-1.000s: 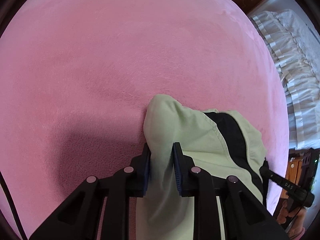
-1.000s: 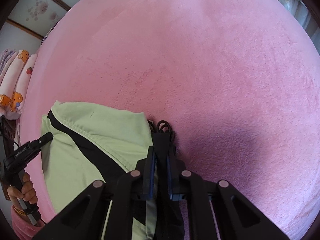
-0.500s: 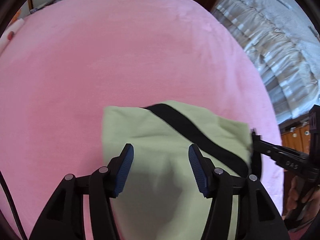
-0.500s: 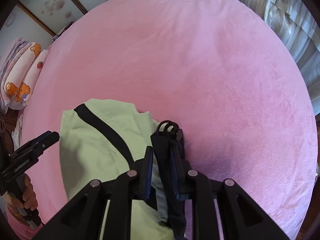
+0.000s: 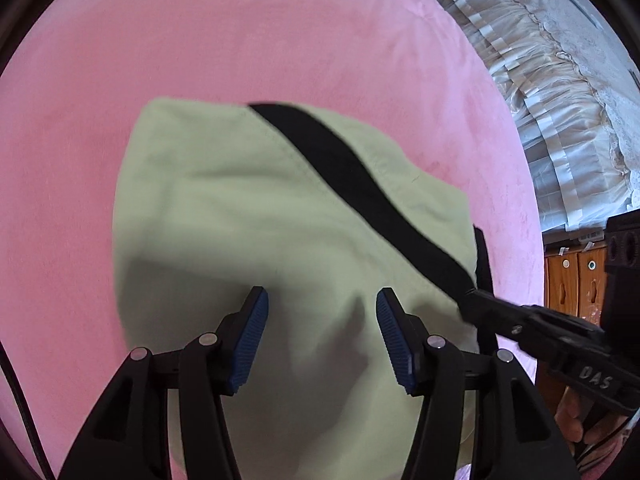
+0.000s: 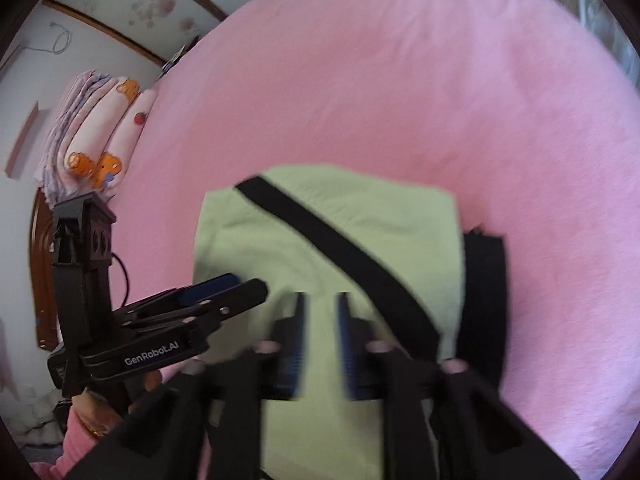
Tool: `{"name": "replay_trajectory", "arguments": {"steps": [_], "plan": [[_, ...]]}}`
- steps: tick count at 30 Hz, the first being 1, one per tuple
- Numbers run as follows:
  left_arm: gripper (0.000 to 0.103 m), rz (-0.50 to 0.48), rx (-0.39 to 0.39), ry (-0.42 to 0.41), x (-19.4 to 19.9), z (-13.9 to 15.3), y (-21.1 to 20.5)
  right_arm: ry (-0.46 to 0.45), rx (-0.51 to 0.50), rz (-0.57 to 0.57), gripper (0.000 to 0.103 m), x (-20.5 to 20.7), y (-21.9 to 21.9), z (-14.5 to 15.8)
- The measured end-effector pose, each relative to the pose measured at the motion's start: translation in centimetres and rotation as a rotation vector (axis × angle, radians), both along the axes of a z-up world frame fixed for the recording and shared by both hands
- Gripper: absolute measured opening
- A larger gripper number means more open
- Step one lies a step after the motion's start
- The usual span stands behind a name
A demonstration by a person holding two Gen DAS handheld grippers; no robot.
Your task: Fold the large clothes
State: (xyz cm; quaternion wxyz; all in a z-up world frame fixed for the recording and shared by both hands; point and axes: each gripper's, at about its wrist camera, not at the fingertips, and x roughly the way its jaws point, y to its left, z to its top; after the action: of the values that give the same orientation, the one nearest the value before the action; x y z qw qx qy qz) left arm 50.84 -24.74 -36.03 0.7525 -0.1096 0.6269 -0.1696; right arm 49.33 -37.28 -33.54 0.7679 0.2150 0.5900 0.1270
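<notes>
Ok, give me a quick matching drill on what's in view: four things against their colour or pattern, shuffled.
Things:
1. folded garment
2. diagonal stripe across the garment
3. bed cover under the garment
4. rolled bedding at the far left of the right wrist view

Colour or pattern:
a. pink
b. orange bear print
c. pale green
d. black

Pairs: 1-c, 2-d, 3-a, 4-b
</notes>
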Motion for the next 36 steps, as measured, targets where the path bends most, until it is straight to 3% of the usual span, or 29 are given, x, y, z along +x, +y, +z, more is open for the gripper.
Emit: {"name": "replay_trajectory", "arguments": {"steps": [3, 6, 9, 17, 24, 32, 36], "plan": [[0.036, -0.024, 0.044, -0.027, -0.8, -0.6, 0.0, 0.055, -0.01, 0.048, 0.0, -0.3, 1.0, -2.5], [0.014, -0.031, 0.067, -0.046, -1.0, -1.0, 0.8, 0.114, -0.06, 0.081, 0.0, -0.7, 1.4, -4.6], [0.008, -0.026, 0.051, -0.037, -0.4, -1.7, 1.5, 0.132, -0.055, 0.063, 0.0, -1.1, 0.1, -5.8], [0.008, 0.025, 0.006, -0.041, -0.6, -2.0, 4.3, 0.148, -0.081, -0.037, 0.0, -2.9, -5.0, -5.3], [0.009, 0.047, 0.031, -0.042, -0.9, -1.1, 3.4, 0.137, -0.093, -0.079, 0.0, -4.7, -6.2, -4.9], [0.02, 0.029, 0.068, -0.095, -6.2, 2.1, 2.0, 0.035, -0.048, -0.064, 0.0, -8.2, -5.3, 0.1], [0.024, 0.019, 0.028, -0.08, -9.5, 2.3, 1.2, 0.022, -0.007, -0.025, 0.0, -10.9, -3.6, 1.1]]}}
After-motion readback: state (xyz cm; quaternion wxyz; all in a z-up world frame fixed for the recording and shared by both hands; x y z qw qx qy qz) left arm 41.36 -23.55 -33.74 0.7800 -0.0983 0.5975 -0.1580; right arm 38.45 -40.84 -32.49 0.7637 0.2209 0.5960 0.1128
